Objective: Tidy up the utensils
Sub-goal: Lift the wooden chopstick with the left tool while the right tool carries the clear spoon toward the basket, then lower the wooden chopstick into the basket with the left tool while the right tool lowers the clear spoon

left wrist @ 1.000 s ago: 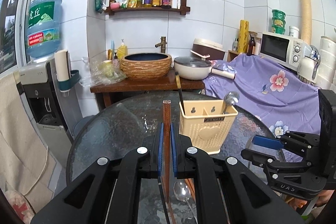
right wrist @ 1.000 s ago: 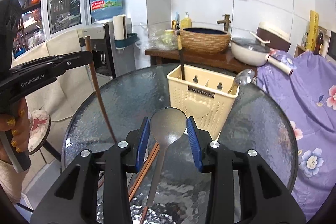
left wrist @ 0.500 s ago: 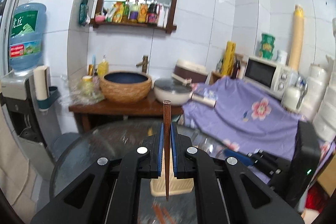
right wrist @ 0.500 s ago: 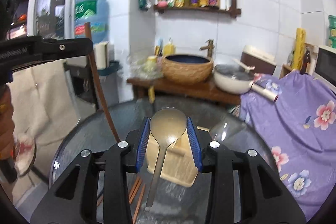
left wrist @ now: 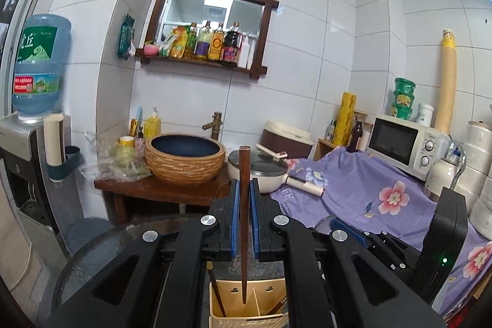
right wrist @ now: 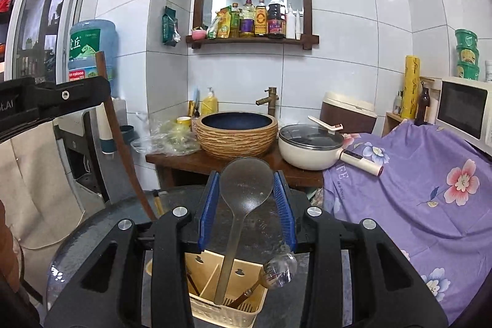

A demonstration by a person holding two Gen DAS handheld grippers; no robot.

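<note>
Above the cream utensil caddy [right wrist: 215, 291] on the glass table [right wrist: 92, 239], our left gripper [left wrist: 243, 223] clamps a wooden chopstick [left wrist: 244, 205] upright, while our right gripper [right wrist: 246, 205] pinches a spoon [right wrist: 243, 189], handle hanging into the caddy.

The right gripper [right wrist: 247, 205] grips a metal spoon [right wrist: 243, 199] by the sides of its bowl, bowl up, and the handle hangs down over a cream utensil basket [right wrist: 203, 272] that stands on a round glass table [right wrist: 92, 235]. Inside the basket another spoon [right wrist: 278, 268] leans toward the right side and a dark chopstick [right wrist: 192, 283] stands in the left compartment. At the left edge the left gripper [right wrist: 61, 100] holds a brown chopstick [right wrist: 123, 143] that slants down toward the table, with a woven basin [right wrist: 236, 134] and a white pan [right wrist: 310, 149] on the wooden stand behind.
</note>
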